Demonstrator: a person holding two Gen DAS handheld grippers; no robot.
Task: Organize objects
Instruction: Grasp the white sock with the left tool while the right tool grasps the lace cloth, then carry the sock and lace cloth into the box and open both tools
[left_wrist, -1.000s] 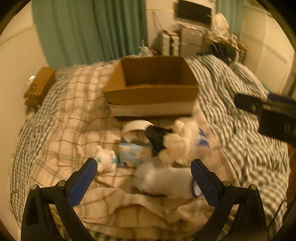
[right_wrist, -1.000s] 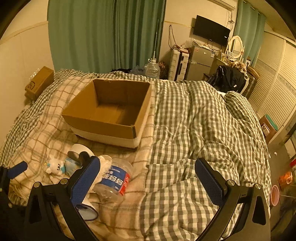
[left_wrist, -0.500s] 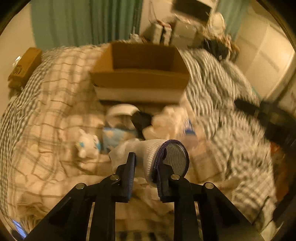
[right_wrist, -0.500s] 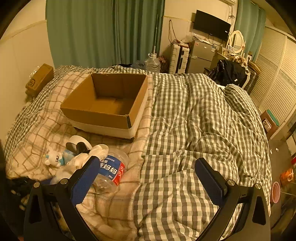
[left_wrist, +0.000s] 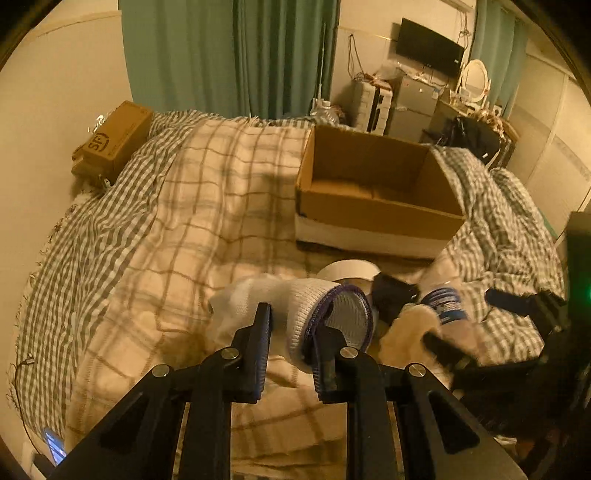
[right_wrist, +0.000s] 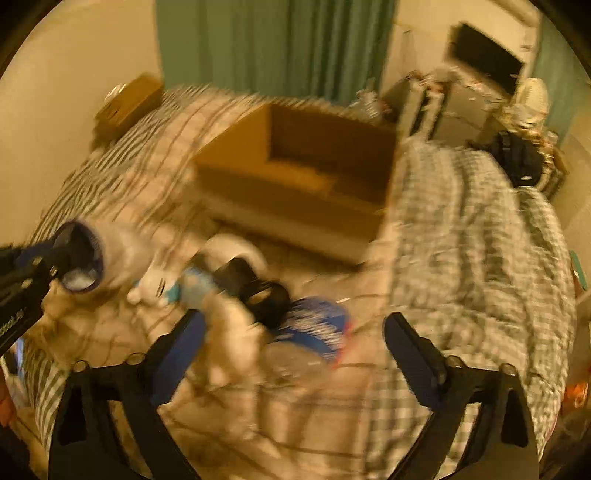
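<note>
The left tool (left_wrist: 291, 341) is clamped on a sock (left_wrist: 295, 306), lifted just off the bed (left_wrist: 166, 229); next, I judge, carry it over the near wall of the box (left_wrist: 376, 218) and let go. The right tool (right_wrist: 295, 339), jaws wide and closing, straddles a bottle (right_wrist: 310, 332) without gripping. Room above the box looks open.

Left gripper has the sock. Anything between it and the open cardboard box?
Nothing visible blocks it. The left gripper is shut on the white knit sock with the purple cuff, and only plaid blanket lies between it and the open brown cardboard box. The white tape roll sits right of that line.
</note>
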